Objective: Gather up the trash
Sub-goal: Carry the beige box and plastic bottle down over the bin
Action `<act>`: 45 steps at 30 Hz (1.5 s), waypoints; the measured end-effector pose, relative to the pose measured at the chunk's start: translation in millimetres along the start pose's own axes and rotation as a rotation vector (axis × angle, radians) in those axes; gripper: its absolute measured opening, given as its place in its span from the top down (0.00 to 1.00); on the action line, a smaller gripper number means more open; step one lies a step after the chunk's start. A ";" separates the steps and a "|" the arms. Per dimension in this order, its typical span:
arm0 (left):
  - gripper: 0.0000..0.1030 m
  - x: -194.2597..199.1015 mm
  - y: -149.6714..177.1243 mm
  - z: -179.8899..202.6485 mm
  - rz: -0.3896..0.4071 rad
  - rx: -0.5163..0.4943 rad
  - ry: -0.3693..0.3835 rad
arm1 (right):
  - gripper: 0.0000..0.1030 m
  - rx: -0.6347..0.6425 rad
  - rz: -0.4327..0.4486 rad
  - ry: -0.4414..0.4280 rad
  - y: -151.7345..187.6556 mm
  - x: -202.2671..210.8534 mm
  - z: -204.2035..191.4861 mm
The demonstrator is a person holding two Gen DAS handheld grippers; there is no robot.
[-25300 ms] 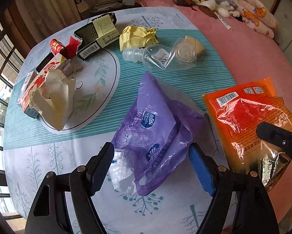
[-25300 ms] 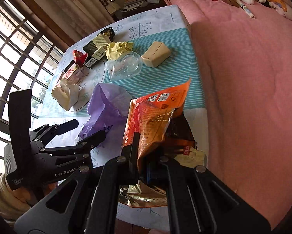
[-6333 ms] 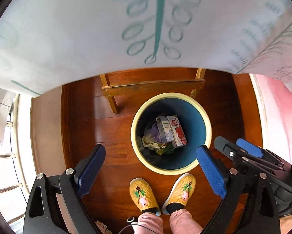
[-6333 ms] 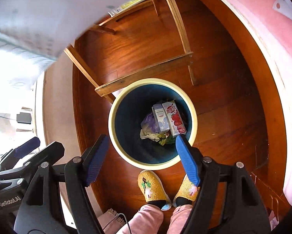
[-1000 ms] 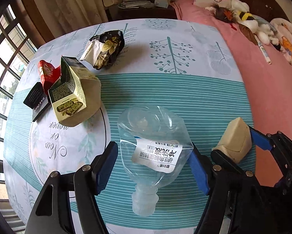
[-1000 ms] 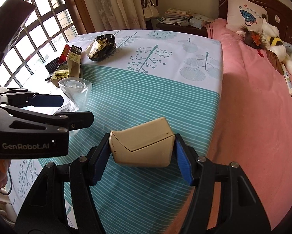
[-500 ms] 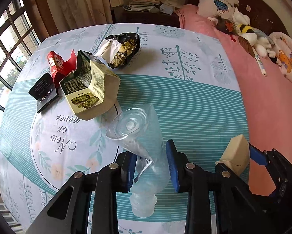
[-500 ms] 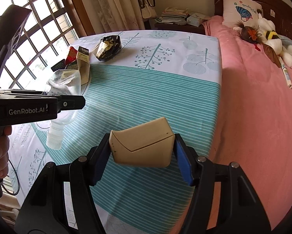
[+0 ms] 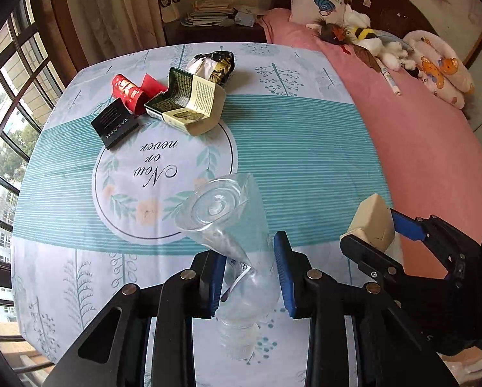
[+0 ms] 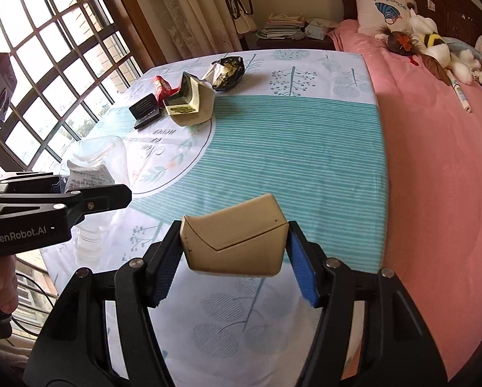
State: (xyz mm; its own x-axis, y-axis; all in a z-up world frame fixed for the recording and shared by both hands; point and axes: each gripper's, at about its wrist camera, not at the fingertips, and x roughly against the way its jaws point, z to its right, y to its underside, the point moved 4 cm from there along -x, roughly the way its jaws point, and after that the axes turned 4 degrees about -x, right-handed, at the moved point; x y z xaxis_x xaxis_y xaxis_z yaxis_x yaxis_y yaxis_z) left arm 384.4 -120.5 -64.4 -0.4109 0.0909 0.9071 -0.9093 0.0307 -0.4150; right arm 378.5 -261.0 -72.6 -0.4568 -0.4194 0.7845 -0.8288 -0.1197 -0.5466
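Squeezing empty clear bottle [image 9: 237, 258] in L jaws, R jaws clamping tan carton [image 10: 234, 240]

Tan carton [image 10: 234, 245], clear bottle [image 9: 228, 225], teal-striped tablecloth [image 9: 299, 148] — pink bedspread [image 9: 418, 135], red packet [image 9: 128, 92].

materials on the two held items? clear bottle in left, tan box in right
Clear bottle: thin transparent plastic, glossy; the tablecloth shows through it and its wall is creased and buckled where the left gripper pinches it.

Tan box: looks like matte paperboard, with a folded flap seam across its face; the right gripper clamps it. Coated card or plastic cannot be ruled out.
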 end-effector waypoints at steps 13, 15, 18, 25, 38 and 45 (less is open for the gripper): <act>0.71 104.6 148.7 -76.2 0.049 -0.192 0.057 | 0.42 -0.101 0.101 0.078 122.2 76.1 -145.9; 0.71 117.0 169.7 -88.9 0.055 -0.220 0.065 | 0.42 -0.111 0.100 0.091 147.9 83.6 -168.3; 0.71 131.9 201.6 -106.6 0.049 -0.251 0.081 | 0.42 -0.134 0.088 0.104 183.7 91.3 -196.4; 0.71 137.3 267.0 -120.0 -0.017 -0.310 0.124 | 0.42 -0.173 0.001 0.128 258.7 90.7 -234.4; 0.71 53.8 355.3 -96.8 -0.156 -0.290 0.173 | 0.42 -0.277 -0.196 0.177 353.3 3.3 -189.8; 0.71 -49.5 394.1 -95.5 -0.171 -0.282 0.105 | 0.42 -0.290 -0.275 0.153 405.7 -91.2 -153.4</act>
State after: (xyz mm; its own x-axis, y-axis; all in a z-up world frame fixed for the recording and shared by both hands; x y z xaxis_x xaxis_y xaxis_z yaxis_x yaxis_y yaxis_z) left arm 52.6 -17.8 -279.6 -0.2317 0.1624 0.9591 -0.9045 0.3268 -0.2739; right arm 34.4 -133.3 -321.0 -0.2303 -0.2662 0.9360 -0.9731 0.0585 -0.2228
